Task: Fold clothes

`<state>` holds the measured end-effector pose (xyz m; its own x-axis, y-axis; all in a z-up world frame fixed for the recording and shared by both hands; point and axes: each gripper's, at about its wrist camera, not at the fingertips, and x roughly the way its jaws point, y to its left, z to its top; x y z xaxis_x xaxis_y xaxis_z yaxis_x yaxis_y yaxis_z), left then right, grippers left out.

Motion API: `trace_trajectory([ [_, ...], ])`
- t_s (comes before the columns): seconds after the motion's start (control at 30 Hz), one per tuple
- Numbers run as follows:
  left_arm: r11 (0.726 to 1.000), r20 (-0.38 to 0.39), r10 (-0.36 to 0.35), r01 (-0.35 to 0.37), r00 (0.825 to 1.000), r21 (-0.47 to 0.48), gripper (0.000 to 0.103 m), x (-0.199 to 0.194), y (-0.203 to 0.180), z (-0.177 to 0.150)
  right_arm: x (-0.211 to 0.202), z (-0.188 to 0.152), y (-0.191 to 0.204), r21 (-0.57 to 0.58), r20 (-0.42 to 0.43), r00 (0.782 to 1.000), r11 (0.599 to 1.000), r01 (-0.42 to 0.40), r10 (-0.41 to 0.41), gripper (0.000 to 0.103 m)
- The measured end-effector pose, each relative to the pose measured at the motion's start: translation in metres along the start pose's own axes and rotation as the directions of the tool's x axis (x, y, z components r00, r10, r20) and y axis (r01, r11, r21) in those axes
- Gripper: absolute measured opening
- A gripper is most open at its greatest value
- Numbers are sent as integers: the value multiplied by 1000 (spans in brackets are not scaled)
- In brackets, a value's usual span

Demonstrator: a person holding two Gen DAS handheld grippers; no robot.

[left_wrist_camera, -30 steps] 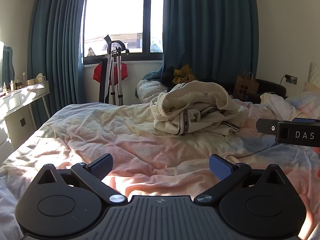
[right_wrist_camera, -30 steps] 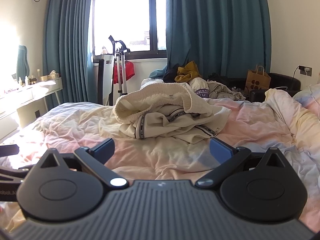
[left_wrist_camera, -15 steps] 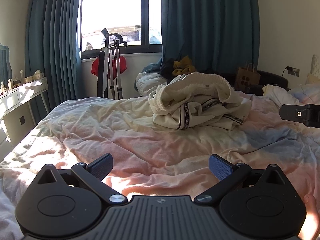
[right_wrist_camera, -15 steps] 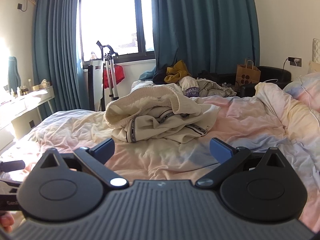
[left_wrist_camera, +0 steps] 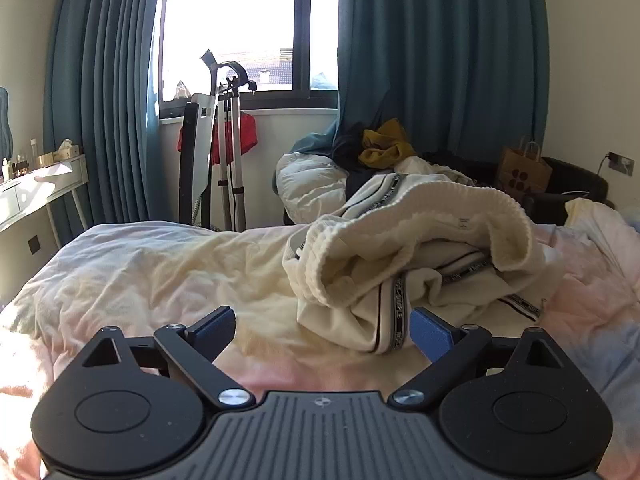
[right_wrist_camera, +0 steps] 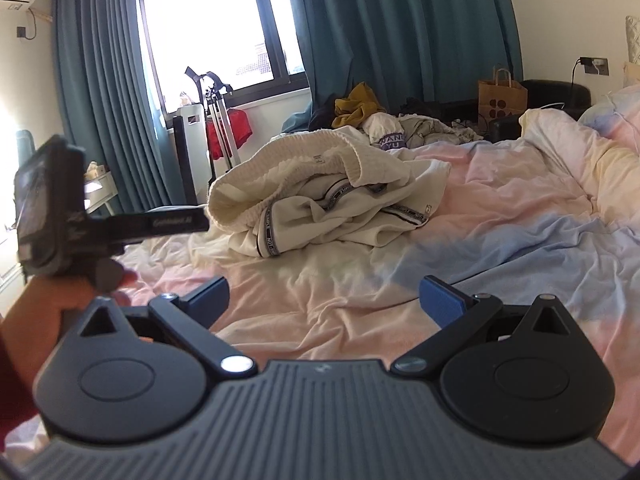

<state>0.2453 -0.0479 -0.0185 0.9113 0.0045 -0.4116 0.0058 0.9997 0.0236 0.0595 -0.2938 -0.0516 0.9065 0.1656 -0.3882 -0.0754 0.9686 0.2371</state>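
Cream garment (left_wrist_camera: 408, 268) crumpled on bed (left_wrist_camera: 160, 280); left gripper (left_wrist_camera: 322, 326), right gripper (right_wrist_camera: 324, 296) wide apart, empty.

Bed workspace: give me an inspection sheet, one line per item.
Surface: bed with a wrinkled pink, cream and blue sheet.
Job's things: cream garment crumpled in a heap, not yet folded.
Clutter: clothes pile beyond the bed; paper bag.
Grippers: left claw open, close to the garment's near edge; right claw open, short of it, holding nothing.
Cables: plug and cord at wall socket.
Surroundings: teal curtains, bright window.
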Motion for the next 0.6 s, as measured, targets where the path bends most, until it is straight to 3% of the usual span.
trace_trajectory([
  [0.27,991,-9,122,-122,992,50,81,99,-14,16,40,-5,-10,-46,-29,1000,999,-11,9,103],
  [0.37,989,-2,148,-148,989,29,60,112,-14,20,58,-5,-19,-38,-34,999,999,6,-8,103],
  [0.53,988,35,149,-148,988,-45,13,99,-6,29,80,-10,-33,34,-79,997,999,22,-19,103],
  [0.6,988,70,148,-144,986,-60,11,80,-7,28,83,-11,-38,69,-77,997,997,25,-20,103],
])
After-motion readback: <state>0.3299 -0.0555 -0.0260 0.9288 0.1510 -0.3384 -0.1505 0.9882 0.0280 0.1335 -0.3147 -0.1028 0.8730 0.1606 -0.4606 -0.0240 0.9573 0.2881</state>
